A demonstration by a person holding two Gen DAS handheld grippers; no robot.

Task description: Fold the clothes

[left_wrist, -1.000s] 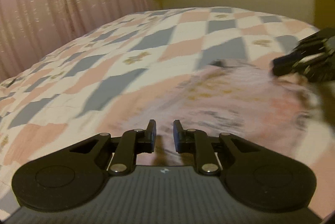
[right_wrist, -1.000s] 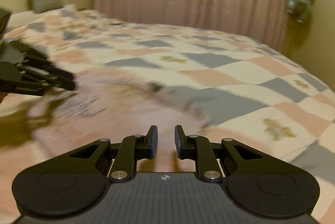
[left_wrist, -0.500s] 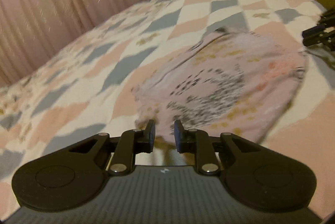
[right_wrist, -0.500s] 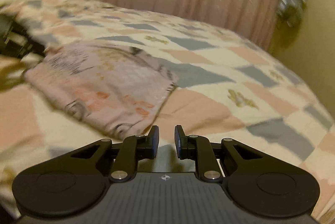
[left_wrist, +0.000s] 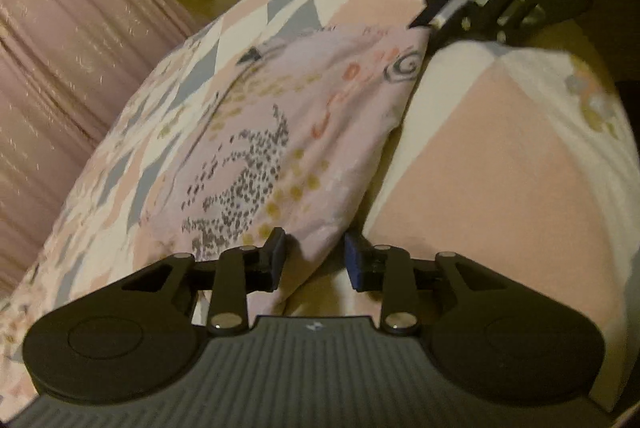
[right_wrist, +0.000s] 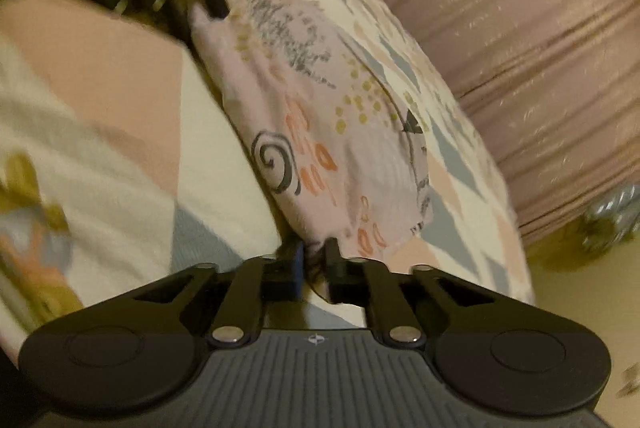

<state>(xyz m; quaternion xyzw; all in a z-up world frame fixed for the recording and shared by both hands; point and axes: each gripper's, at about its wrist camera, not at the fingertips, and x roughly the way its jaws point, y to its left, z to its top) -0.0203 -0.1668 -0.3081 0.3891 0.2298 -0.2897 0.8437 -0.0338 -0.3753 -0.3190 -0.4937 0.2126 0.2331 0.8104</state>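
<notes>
Left wrist view: the printed pink garment (left_wrist: 280, 131) was seen lying on the checked bedspread (left_wrist: 500, 163), its near corner between the wide-parted left tongs (left_wrist: 314, 258), its far corner at the narrowly gapped right tongs (right_wrist: 314, 262), neither corner visibly clamped.

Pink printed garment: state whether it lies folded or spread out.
Folded. The pink printed garment lies on the bedspread as a compact panel with a doubled, rounded edge along one side; how many layers it has cannot be told.
</notes>
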